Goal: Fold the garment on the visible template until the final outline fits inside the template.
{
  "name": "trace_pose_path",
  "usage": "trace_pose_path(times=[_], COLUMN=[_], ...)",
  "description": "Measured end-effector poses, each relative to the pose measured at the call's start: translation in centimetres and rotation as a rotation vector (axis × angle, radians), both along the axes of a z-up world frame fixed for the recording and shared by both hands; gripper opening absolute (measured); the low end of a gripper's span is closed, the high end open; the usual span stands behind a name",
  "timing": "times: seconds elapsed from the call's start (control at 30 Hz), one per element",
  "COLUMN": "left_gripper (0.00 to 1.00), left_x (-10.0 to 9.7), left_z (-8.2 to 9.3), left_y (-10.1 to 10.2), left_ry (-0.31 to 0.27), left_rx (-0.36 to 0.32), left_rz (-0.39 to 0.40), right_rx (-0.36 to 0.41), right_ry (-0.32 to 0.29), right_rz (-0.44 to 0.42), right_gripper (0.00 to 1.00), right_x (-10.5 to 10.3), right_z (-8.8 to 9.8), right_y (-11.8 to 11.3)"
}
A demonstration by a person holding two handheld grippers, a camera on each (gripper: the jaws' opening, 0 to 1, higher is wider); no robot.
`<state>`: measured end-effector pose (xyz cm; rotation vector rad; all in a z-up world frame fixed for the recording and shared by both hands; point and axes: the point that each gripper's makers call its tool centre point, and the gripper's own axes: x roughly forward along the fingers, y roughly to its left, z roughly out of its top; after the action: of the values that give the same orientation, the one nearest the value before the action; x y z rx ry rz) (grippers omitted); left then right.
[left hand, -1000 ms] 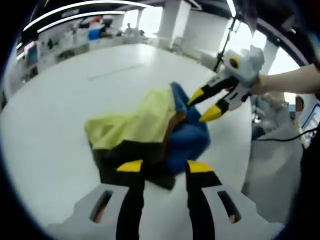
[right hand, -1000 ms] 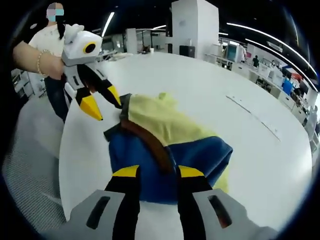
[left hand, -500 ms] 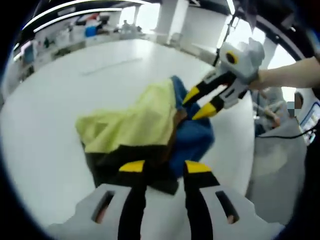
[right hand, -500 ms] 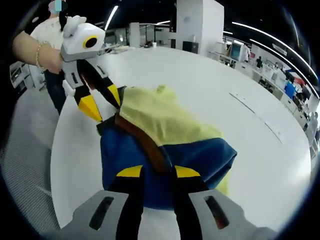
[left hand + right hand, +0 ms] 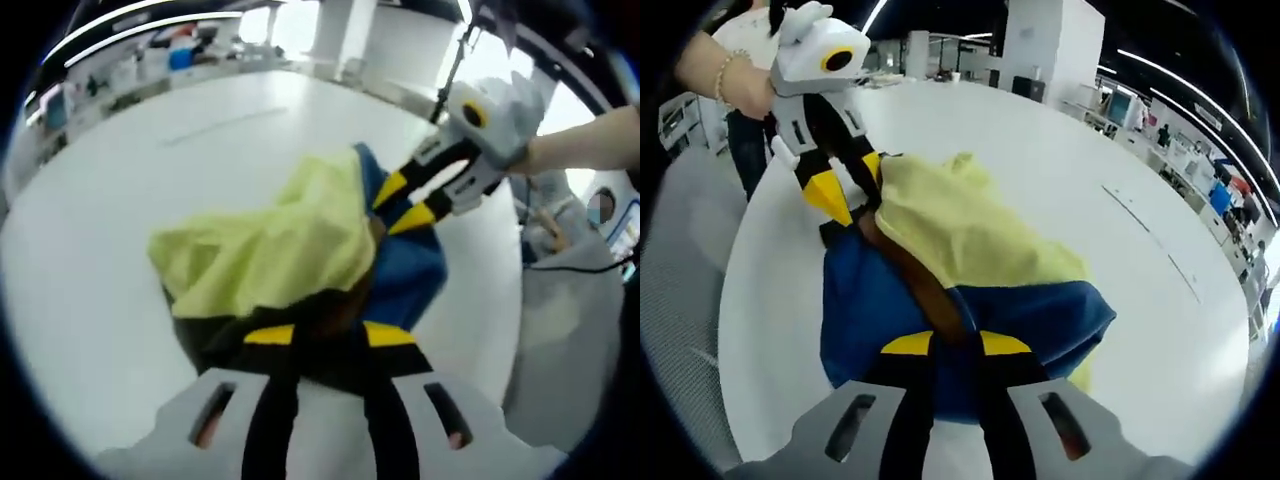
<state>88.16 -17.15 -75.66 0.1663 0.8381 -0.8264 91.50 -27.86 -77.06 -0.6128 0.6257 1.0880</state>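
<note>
The crumpled garment, with pale yellow (image 5: 270, 250), blue (image 5: 412, 268) and dark panels, lies in a heap on the white table (image 5: 90, 250). My left gripper (image 5: 328, 336) stands open at the garment's dark near edge, and fabric lies between its yellow tips. In the right gripper view the left gripper (image 5: 848, 180) straddles the far edge by the brown band (image 5: 920, 285). My right gripper (image 5: 957, 345) has its jaws drawn in on the blue fabric (image 5: 870, 300). From the other side, that right gripper (image 5: 402, 204) pinches the blue edge.
A faint line (image 5: 1130, 210) is marked on the table beyond the yellow cloth (image 5: 960, 230). A person's hand and forearm (image 5: 725, 80) hold the left gripper. Desks and shelves (image 5: 150, 70) stand past the table's far edge. A grey floor (image 5: 680, 260) lies beside the table.
Both grippers have pushed in closer to the garment. The right gripper's jaws have narrowed onto the blue fabric, the left's slightly. The yellow panel has bunched up higher.
</note>
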Motion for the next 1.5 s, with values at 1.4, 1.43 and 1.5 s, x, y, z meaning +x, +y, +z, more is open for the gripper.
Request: trace_pose_path(times=[1.4,1.43,1.5], left_gripper=[0.19,0.20,0.20], left_x=[0.0,0.1,0.3], left_z=[-0.3,-0.1,0.1], left_y=[-0.5,-0.5,-0.5], left_ry=[-0.256,-0.276,-0.299], left_rx=[0.184,0.194,0.207], left_rz=[-0.024,-0.017,-0.008], right_rx=[0.283,0.309,0.350], right_ry=[0.116,0.122,0.135], right_rz=[-0.219,-0.230,-0.251], right_gripper=[0.04,0.04,0.04], right_x=[-0.8,-0.8,-0.8], right_z=[6.9,7.5,8.5], right_y=[-0.6,-0.4,-0.2])
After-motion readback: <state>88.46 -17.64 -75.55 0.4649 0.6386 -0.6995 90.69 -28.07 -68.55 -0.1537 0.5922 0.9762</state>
